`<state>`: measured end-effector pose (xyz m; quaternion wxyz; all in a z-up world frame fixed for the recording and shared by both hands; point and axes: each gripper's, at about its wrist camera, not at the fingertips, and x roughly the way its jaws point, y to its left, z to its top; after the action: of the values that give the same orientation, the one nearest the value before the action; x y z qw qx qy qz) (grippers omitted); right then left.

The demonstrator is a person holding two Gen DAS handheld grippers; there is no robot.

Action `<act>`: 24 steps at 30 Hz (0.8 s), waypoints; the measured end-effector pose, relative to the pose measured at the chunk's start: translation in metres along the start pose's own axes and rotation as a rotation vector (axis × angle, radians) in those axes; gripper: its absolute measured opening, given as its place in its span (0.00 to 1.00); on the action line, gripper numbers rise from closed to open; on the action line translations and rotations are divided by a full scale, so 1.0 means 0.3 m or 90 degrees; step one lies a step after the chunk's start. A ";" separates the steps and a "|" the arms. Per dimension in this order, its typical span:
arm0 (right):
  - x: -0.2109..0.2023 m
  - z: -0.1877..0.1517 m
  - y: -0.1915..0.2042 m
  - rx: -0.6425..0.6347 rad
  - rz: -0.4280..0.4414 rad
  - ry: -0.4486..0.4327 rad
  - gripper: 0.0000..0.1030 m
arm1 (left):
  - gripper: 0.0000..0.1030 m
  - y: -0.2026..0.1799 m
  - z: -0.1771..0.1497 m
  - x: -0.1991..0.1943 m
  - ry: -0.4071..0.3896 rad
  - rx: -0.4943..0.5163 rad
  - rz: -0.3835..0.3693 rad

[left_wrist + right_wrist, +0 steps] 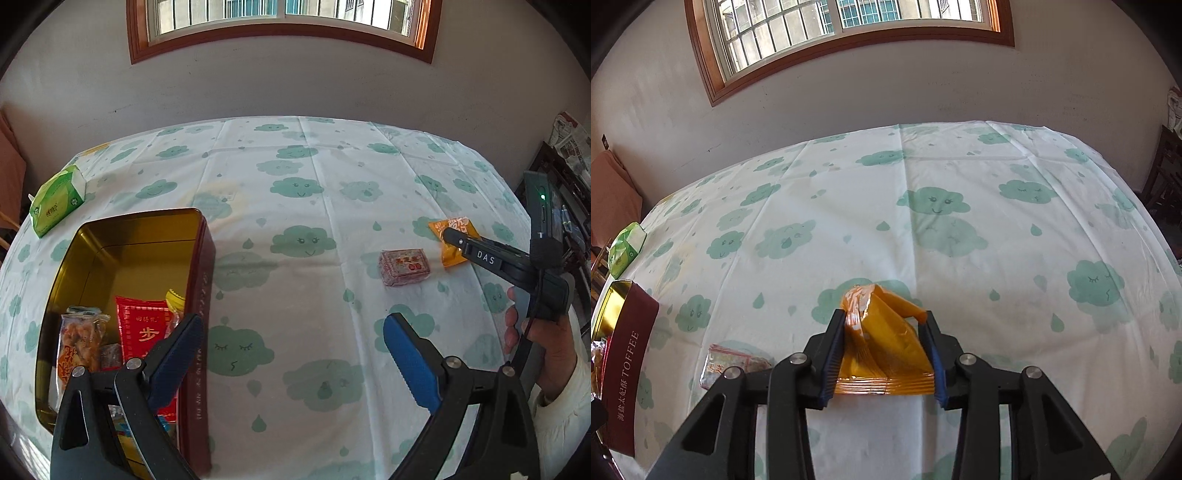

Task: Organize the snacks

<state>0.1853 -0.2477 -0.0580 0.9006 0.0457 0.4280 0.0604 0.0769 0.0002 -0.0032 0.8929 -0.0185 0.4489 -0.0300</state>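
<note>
Right claw [882, 354] pinches orange packet [886, 347] on the worktop [960, 258], apparently crumpling it. Left claw [291, 354] hangs open, empty, beside the tin [201, 280]. Risk: slick film may slip out on lift; wrapped snack [404, 266] nearby could get knocked.
</note>
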 end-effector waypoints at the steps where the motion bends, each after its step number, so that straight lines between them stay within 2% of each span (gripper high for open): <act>1: -0.014 -0.013 -0.021 0.004 -0.002 -0.002 0.39 | 0.94 -0.023 0.006 0.012 -0.003 -0.001 -0.003; 8: -0.096 -0.089 -0.116 -0.003 -0.039 -0.017 0.39 | 0.94 -0.188 0.041 0.100 -0.011 0.044 -0.014; 14: -0.102 -0.096 -0.160 0.030 -0.014 -0.014 0.39 | 0.94 -0.266 0.064 0.182 0.007 0.035 -0.029; 19: -0.101 -0.095 -0.165 0.040 -0.002 -0.013 0.39 | 0.92 -0.311 0.081 0.252 0.014 0.041 -0.012; 24: -0.101 -0.095 -0.163 0.039 -0.003 -0.013 0.39 | 0.80 -0.311 0.096 0.328 0.043 0.014 -0.002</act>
<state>0.1475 -0.2996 -0.0594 0.9031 0.0730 0.4209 0.0444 0.1551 -0.0995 -0.0592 0.8773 -0.0088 0.4784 -0.0372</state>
